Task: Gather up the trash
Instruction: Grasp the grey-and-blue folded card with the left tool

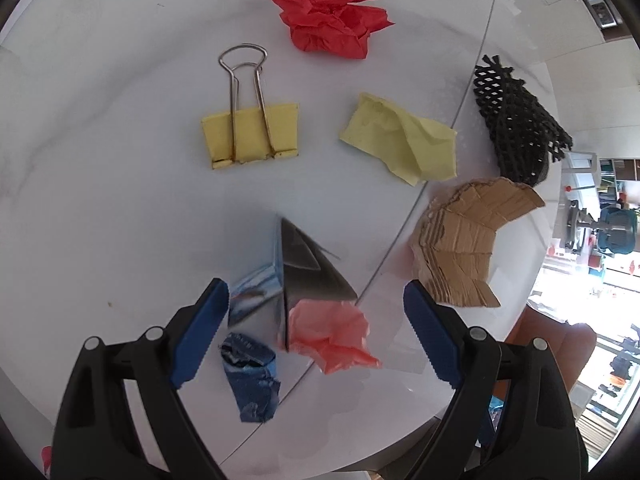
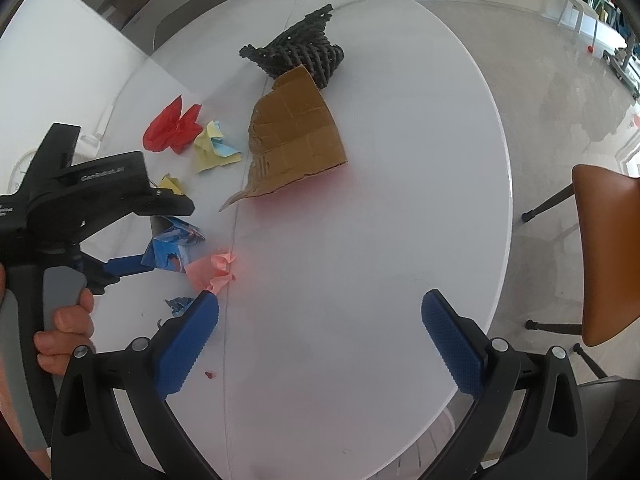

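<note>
Left wrist: crumpled pink paper (image 1: 330, 334) (creased, soft) between wide-open left fingers (image 1: 204, 332), nothing gripped

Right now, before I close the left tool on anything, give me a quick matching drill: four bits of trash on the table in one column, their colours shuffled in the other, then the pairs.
Things:
1. crumpled tissue paper
2. binder clip
3. foam netting
4. torn cardboard

Colours:
A. black
B. brown
C. red
D. yellow

Pairs: 1-C, 2-D, 3-A, 4-B
</note>
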`<action>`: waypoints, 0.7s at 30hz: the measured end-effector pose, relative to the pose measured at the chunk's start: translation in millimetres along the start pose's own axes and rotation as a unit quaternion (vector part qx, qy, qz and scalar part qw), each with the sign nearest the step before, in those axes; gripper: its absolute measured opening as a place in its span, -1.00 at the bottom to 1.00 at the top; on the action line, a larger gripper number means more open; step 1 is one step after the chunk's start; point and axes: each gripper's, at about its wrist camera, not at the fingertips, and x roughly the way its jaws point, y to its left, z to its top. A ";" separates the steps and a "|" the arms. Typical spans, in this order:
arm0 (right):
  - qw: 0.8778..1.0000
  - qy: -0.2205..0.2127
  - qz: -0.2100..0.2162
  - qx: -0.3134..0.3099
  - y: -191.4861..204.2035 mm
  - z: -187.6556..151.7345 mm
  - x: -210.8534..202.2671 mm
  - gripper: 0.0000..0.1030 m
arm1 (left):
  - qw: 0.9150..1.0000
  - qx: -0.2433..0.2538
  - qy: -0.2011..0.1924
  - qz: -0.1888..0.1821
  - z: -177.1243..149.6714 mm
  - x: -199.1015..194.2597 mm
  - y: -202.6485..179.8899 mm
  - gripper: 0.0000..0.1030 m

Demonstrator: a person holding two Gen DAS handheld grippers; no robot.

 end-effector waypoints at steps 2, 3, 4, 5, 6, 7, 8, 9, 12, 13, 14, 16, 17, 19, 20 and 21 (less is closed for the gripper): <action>1.000 0.001 0.001 -0.003 1.9 0.0 0.8 0.96 | 1.000 0.016 -0.004 0.007 4.9 3.9 -3.9 0.61; 1.000 0.001 0.001 -0.006 2.8 -0.3 0.6 0.96 | 1.000 0.026 -0.004 0.010 8.3 4.4 -4.5 0.56; 1.000 0.001 0.001 -0.007 3.3 -0.8 0.1 0.96 | 0.999 0.042 0.000 0.009 10.5 6.5 -6.4 0.52; 1.000 0.001 0.001 -0.009 3.8 -0.6 0.6 0.96 | 0.999 0.051 0.004 0.006 12.1 7.9 -6.9 0.42; 1.000 0.002 0.001 -0.010 3.9 -0.1 1.3 0.96 | 0.998 0.060 0.009 0.004 13.5 9.9 -7.9 0.30; 1.000 0.002 0.000 -0.009 3.7 0.6 2.2 0.96 | 0.998 0.069 0.015 0.002 14.8 12.2 -9.4 0.24; 1.000 0.004 -0.001 -0.008 3.3 1.6 3.5 0.96 | 0.997 0.079 0.022 0.001 15.9 15.1 -11.1 0.10; 1.000 0.004 -0.001 -0.007 3.1 2.7 4.7 0.96 | 0.996 0.084 0.027 -0.002 16.4 17.1 -12.0 -0.04; 1.000 0.005 -0.004 -0.007 3.8 6.0 6.6 0.96 | 0.996 0.084 0.031 -0.018 18.6 18.8 -7.7 -0.12; 1.000 0.005 -0.004 -0.008 4.6 7.2 7.2 0.96 | 0.996 0.084 0.031 -0.022 19.2 19.0 -6.9 -0.12; 1.000 0.005 -0.005 -0.010 5.5 7.9 7.7 0.96 | 0.996 0.085 0.032 -0.024 19.8 18.7 -5.9 -0.13; 1.000 0.006 -0.005 -0.012 7.3 9.5 8.9 0.96 | 0.995 0.094 0.029 -0.025 20.9 17.8 -6.0 -0.14; 1.000 0.007 -0.006 -0.014 8.7 10.4 9.6 0.96 | 0.994 0.101 0.029 -0.023 20.6 17.0 -4.1 -0.15; 1.000 0.008 -0.007 -0.016 10.4 11.4 10.6 0.96 | 0.993 0.109 0.029 -0.024 23.0 14.4 -4.8 -0.17; 1.000 0.010 -0.007 -0.018 11.6 12.3 11.5 0.96 | 0.993 0.111 0.030 -0.025 24.0 13.3 -5.4 -0.18; 1.000 0.010 -0.007 -0.019 12.4 13.1 12.3 0.96 | 0.993 0.113 0.030 -0.026 24.1 11.7 -6.5 -0.19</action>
